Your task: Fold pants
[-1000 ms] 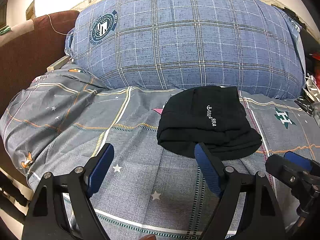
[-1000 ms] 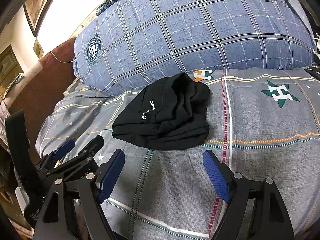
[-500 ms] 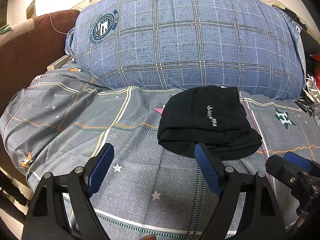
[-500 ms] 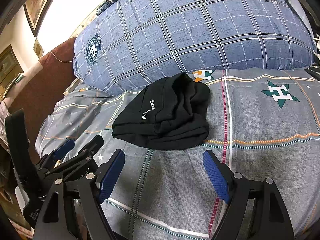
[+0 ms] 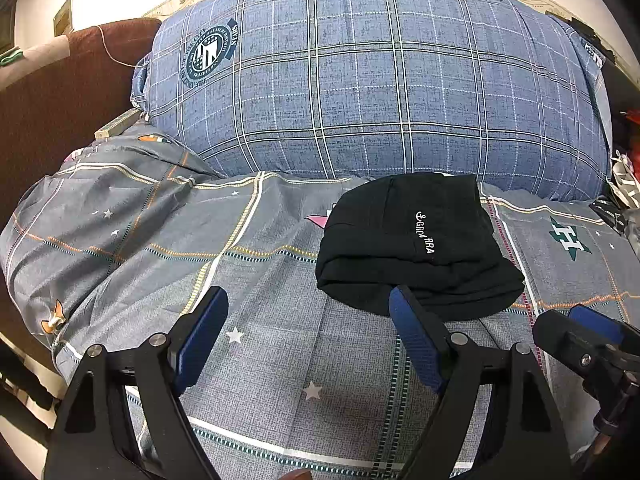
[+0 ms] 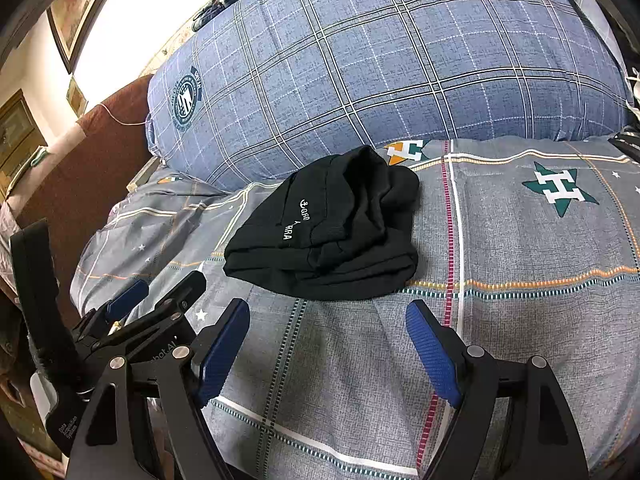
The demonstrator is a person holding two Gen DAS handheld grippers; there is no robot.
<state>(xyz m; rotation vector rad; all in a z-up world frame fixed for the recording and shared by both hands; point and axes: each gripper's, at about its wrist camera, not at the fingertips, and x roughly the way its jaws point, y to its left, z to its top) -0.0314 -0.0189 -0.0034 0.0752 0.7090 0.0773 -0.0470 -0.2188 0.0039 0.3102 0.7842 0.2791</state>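
The black pants lie folded into a compact bundle with white lettering on top, on the grey patterned bedsheet. They also show in the right wrist view. My left gripper is open and empty, just in front of the bundle, its right finger near the bundle's front edge. My right gripper is open and empty, a short way in front of the bundle. Each gripper appears at the edge of the other's view, the right gripper and the left gripper.
A large blue plaid duvet bundle rises right behind the pants. A brown headboard stands at the left. Dark clutter lies at the right edge of the bed.
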